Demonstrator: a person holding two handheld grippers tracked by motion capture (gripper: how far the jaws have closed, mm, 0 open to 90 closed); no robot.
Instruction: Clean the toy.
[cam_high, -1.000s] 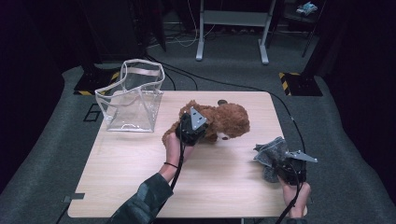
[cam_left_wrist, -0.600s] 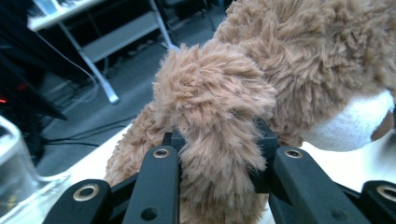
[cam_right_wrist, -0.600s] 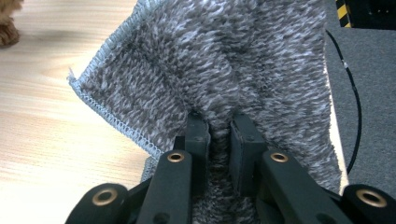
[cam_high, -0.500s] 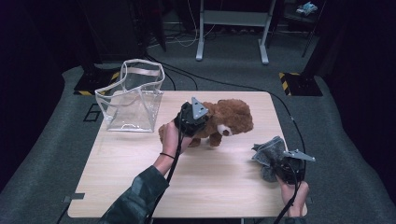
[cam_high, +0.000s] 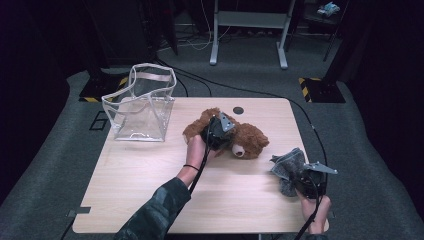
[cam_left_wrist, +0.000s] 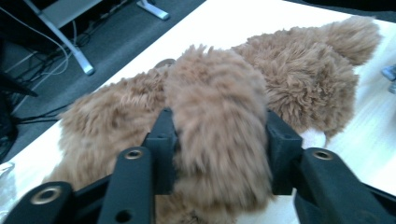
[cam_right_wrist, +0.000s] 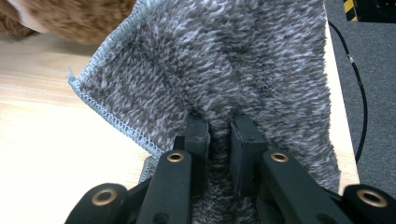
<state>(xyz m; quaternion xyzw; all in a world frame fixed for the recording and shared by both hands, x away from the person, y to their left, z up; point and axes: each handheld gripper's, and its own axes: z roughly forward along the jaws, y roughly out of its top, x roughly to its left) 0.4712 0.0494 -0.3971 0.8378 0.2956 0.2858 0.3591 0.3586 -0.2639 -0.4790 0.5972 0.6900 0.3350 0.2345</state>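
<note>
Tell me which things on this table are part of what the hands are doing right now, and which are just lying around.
In use:
- brown teddy bear, one limb between the left claw jaws, which have just been opening
- grey fuzzy cloth, pinched in the right claw

Lying about:
- clear plastic bag, standing open at the table far left corner, untouched for now
- floor cables

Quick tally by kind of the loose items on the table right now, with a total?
Brown plush teddy bear: 1
Grey fuzzy cloth: 1
Clear plastic tote bag: 1
Total: 3
</note>
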